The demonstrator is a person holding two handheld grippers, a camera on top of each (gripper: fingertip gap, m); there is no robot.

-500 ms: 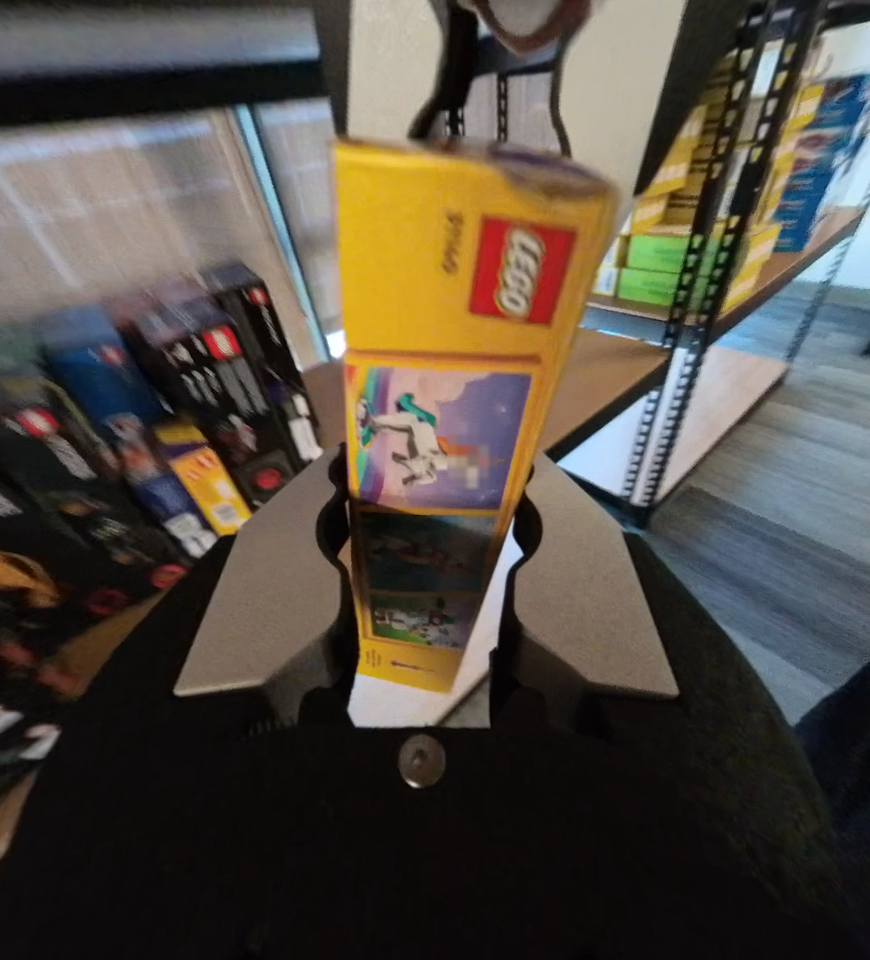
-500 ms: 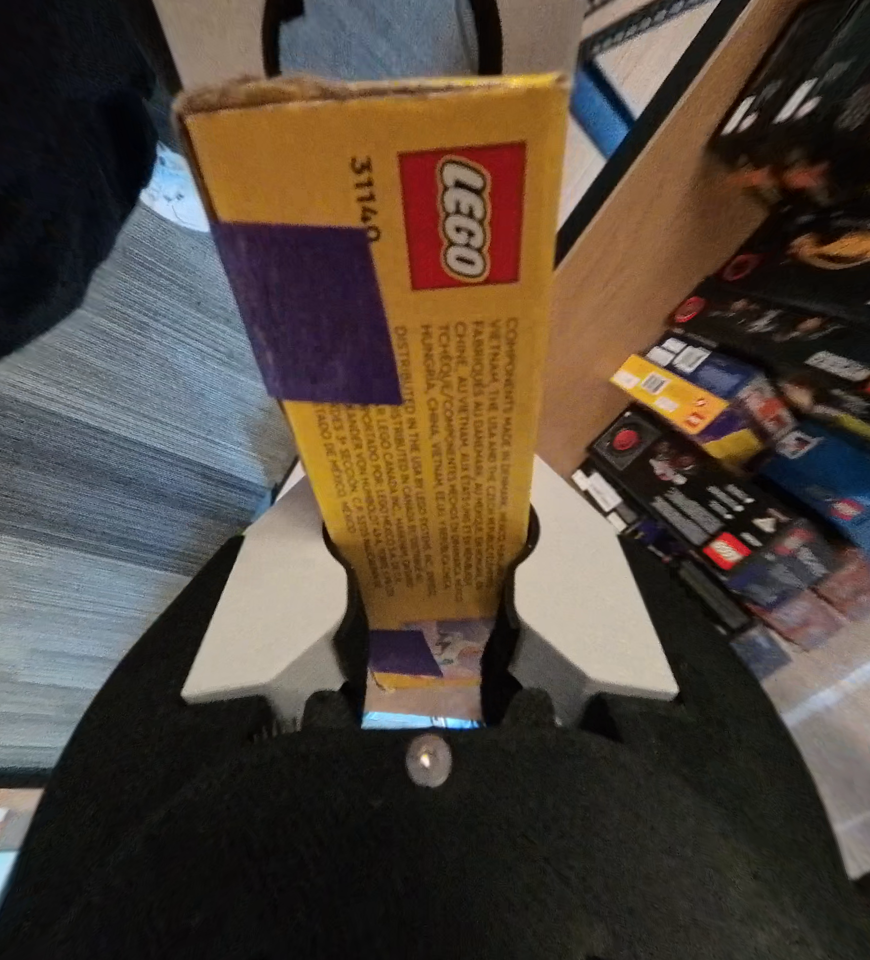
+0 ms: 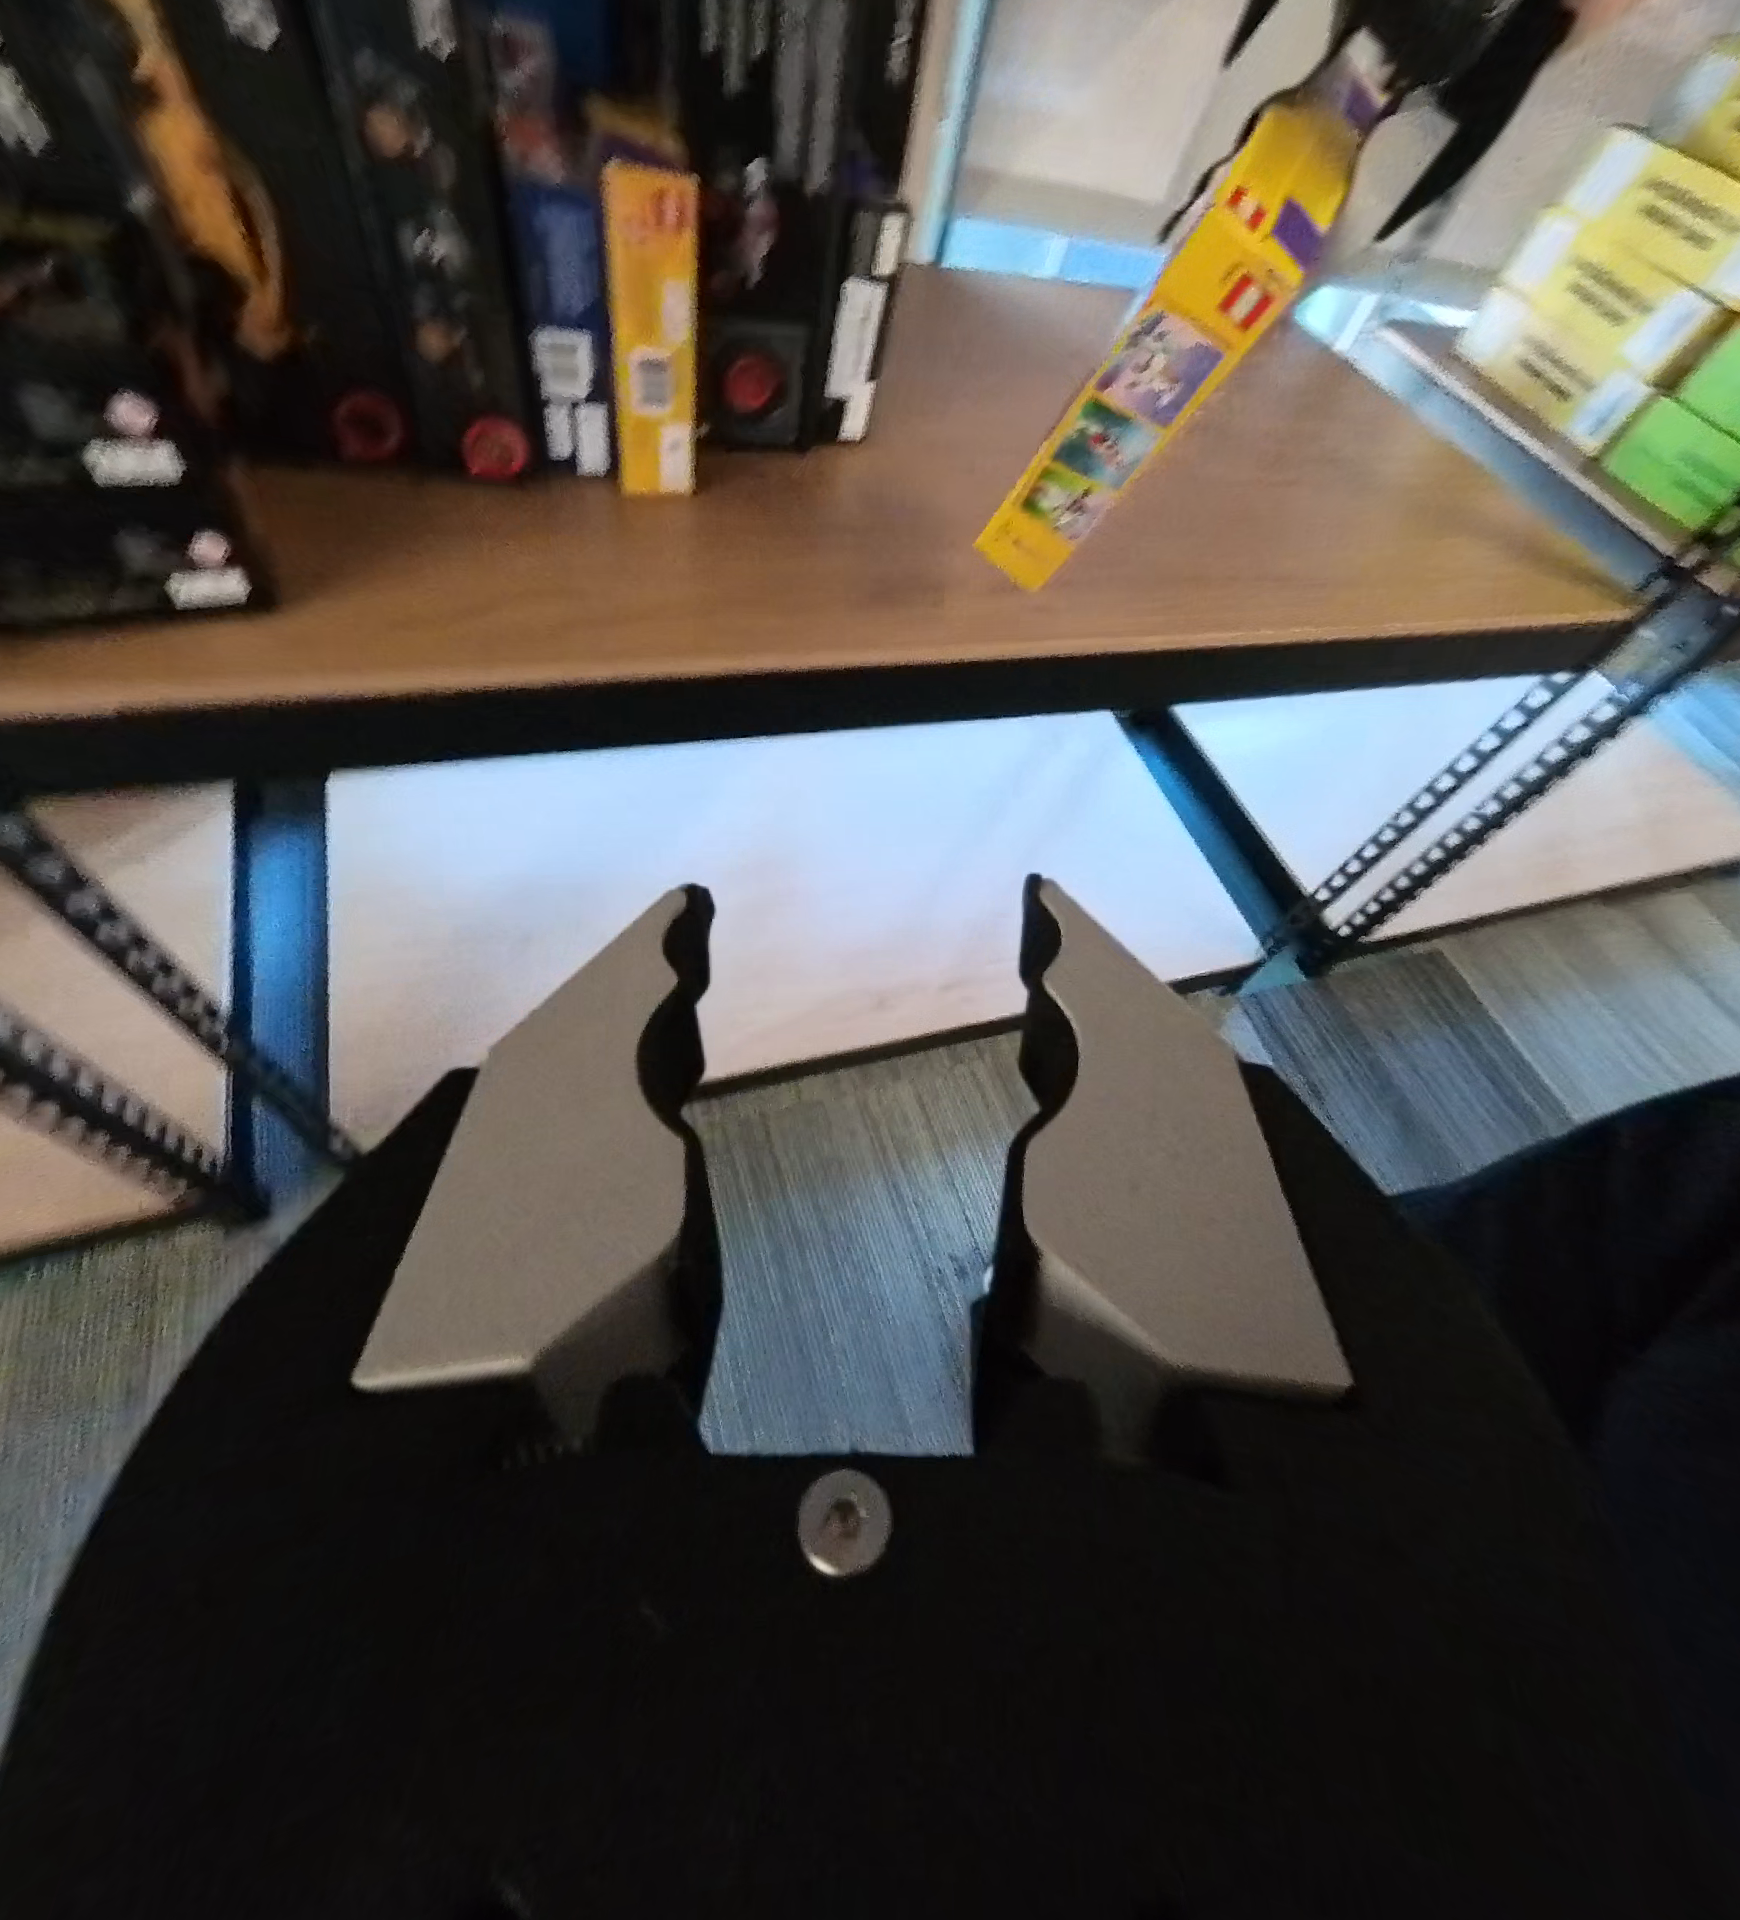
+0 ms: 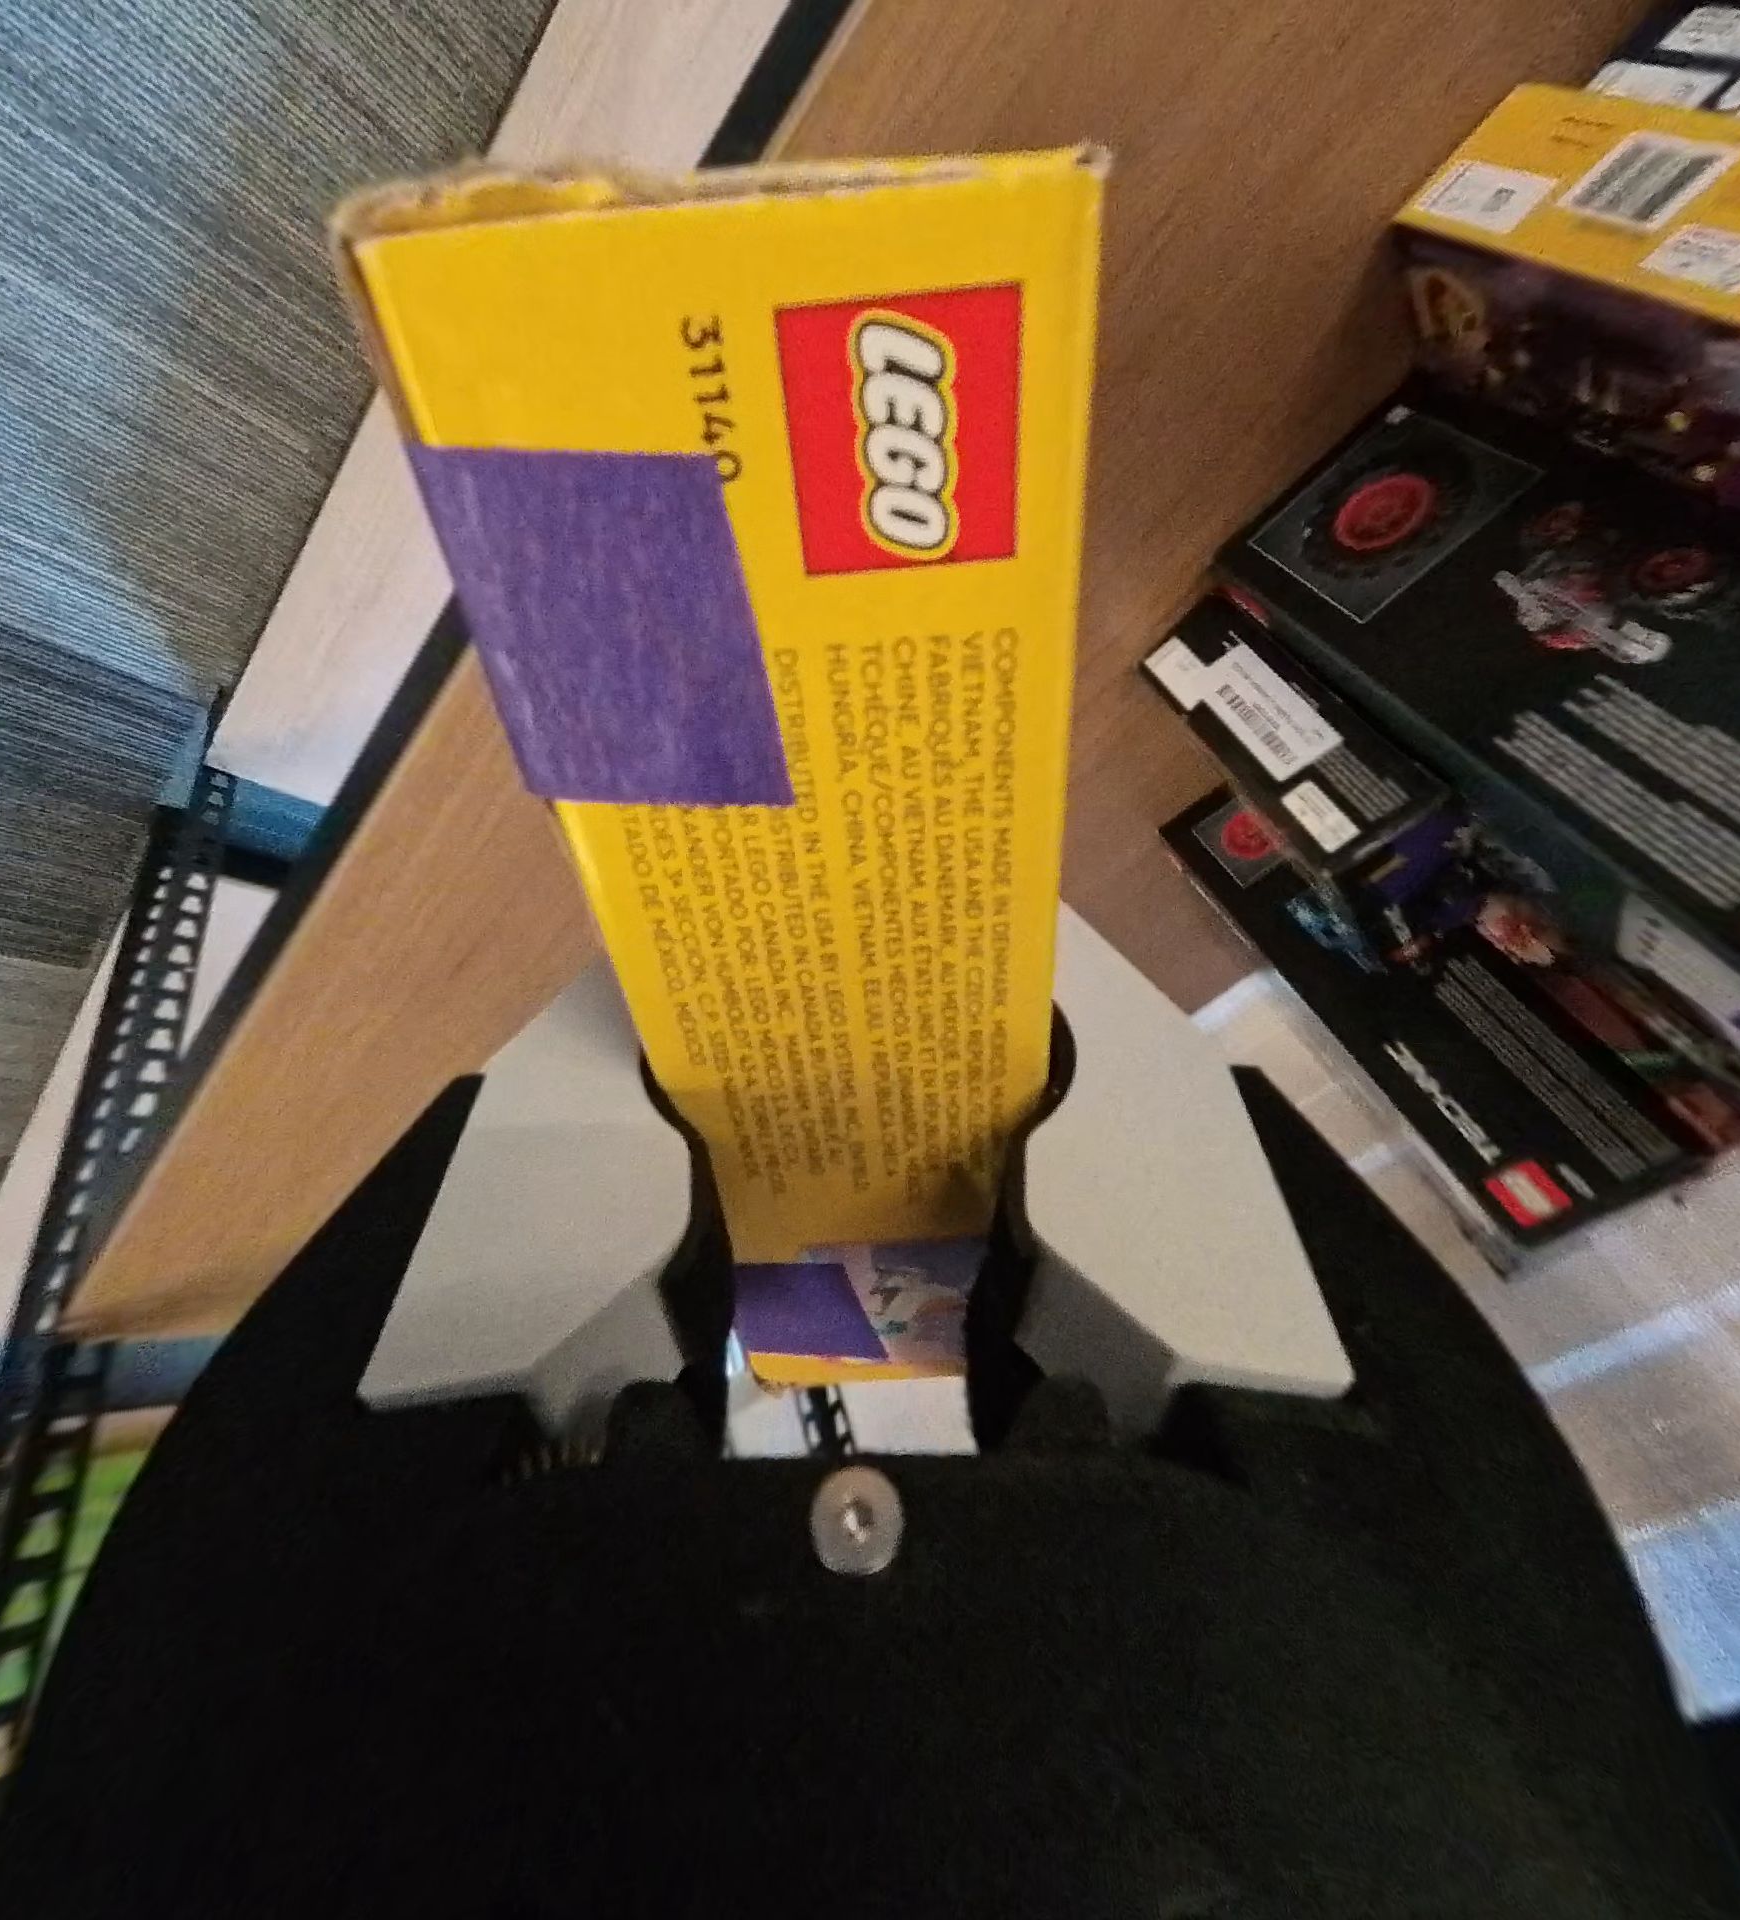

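Note:
My right gripper [image 4: 850, 1049] is shut on a narrow yellow toy box [image 4: 783, 582] with a red logo and a purple tape patch, which sticks out forward between the fingers. In the left wrist view the same yellow box [image 3: 1157, 364] hangs tilted over the wooden shelf [image 3: 741, 582], held at its top end by the right gripper [image 3: 1365, 73]. My left gripper [image 3: 866, 904] is open and empty, low in front of the shelf's front edge and apart from the box.
A row of dark boxes [image 3: 409, 239] and a slim yellow box [image 3: 650, 322] stand at the shelf's back left. Yellow and green boxes [image 3: 1676, 343] fill a neighbouring rack on the right. Black perforated uprights [image 3: 1468, 831] and grey floor [image 3: 845, 1247] lie below. The grippers' ends are close to 40 centimeters from one another.
My left gripper has opened, let go of the yellow box and drawn back from it. The right gripper still holds the box, now over the shelf.

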